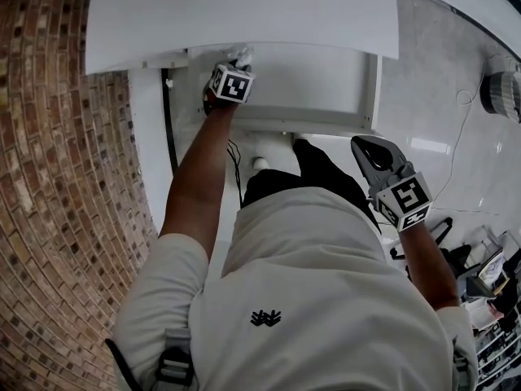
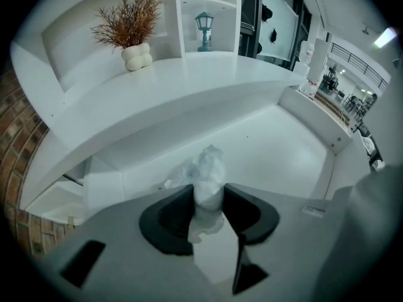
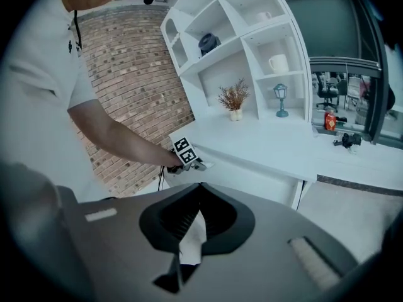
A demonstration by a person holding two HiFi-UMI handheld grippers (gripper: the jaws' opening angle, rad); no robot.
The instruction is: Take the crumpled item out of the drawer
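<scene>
The crumpled item (image 2: pixel 204 168) is a wad of white paper, and my left gripper (image 2: pixel 209 197) is shut on it, the pads squeezing its lower half. It sits just above the floor of the open white drawer (image 2: pixel 277 150). From the head view, that left gripper (image 1: pixel 236 65) reaches into the drawer (image 1: pixel 326 96) at its back left corner, under the countertop, with the crumpled item (image 1: pixel 242 54) peeking past the marker cube. My right gripper (image 1: pixel 368 149) hangs outside the drawer's front, near the person's hip. In its own view the right gripper (image 3: pixel 200 187) has its jaw tips together and nothing between them.
A white countertop (image 1: pixel 244 15) overhangs the drawer. On it stand a dried plant in a white vase (image 2: pixel 135 55) and a small teal lantern (image 2: pixel 204 31). A brick wall (image 1: pixel 57 177) is to the left, and black cables (image 1: pixel 168 120) run down beside the cabinet. White shelves (image 3: pixel 239 30) rise above the counter.
</scene>
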